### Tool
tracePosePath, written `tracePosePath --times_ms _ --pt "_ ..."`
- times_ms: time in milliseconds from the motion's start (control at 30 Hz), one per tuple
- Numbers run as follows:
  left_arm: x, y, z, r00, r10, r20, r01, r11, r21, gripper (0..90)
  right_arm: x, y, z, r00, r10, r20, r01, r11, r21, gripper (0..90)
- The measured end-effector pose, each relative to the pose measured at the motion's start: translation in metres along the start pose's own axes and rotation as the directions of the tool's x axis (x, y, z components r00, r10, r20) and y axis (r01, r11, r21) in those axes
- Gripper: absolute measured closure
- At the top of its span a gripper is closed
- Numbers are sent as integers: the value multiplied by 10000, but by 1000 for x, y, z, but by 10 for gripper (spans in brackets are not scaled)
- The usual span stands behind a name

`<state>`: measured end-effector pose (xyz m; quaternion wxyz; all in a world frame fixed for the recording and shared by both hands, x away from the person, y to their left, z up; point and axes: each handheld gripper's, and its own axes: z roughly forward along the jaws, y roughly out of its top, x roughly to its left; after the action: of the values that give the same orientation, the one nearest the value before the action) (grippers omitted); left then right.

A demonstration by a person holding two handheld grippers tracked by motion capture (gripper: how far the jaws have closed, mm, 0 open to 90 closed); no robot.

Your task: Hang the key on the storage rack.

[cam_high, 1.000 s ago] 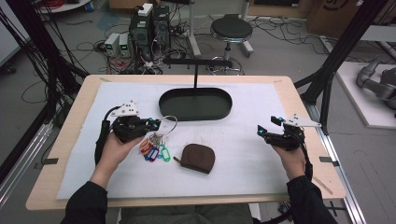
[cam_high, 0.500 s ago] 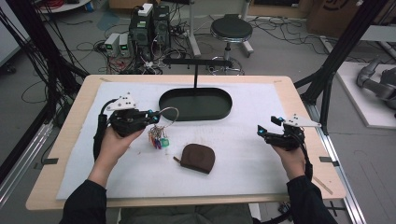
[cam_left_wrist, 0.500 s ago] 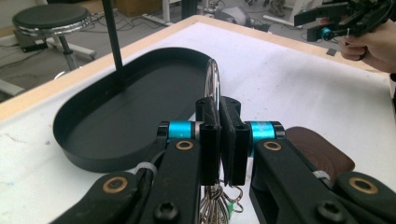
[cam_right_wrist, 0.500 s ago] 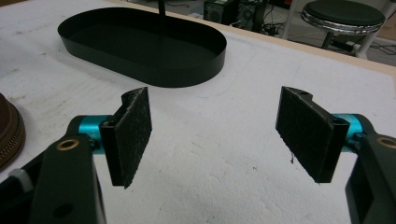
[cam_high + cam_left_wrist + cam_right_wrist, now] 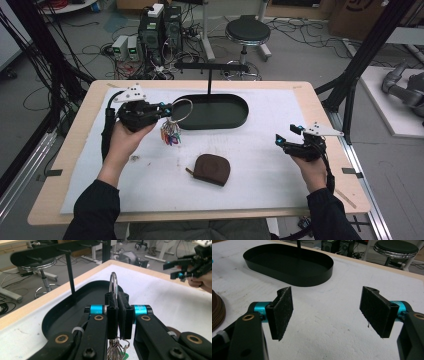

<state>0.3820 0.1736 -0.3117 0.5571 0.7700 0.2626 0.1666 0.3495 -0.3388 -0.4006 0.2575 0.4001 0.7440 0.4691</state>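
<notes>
My left gripper is shut on a large metal key ring, held up above the table's left half, beside the black oval tray. A bunch of coloured key tags dangles below the ring. In the left gripper view the pads pinch the ring, and keys hang underneath. A brown zip pouch lies on the white mat in front of the tray. My right gripper rests at the table's right side, open, with nothing between its pads.
A black T-shaped hanger stand rises from the tray's far side. The white mat covers most of the wooden table. A stool, computers and cables are on the floor beyond the table.
My left gripper has risen off the mat with the key ring and moved toward the tray; the tags now hang free. The right gripper has not moved.
</notes>
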Motion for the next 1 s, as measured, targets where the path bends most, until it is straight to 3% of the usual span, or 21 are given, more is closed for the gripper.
tracePosePath --times_ms 600,1000 --pt "28 36 18 9958 -32 -916 28 10000 -44 863 -1 0 0 10000 8 -16 -8 10000 -11 274" --pt "48 41 41 9856 -341 -1659 333 9994 -71 863 -1 0 2 10000 53 -12 -53 10000 -10 274"
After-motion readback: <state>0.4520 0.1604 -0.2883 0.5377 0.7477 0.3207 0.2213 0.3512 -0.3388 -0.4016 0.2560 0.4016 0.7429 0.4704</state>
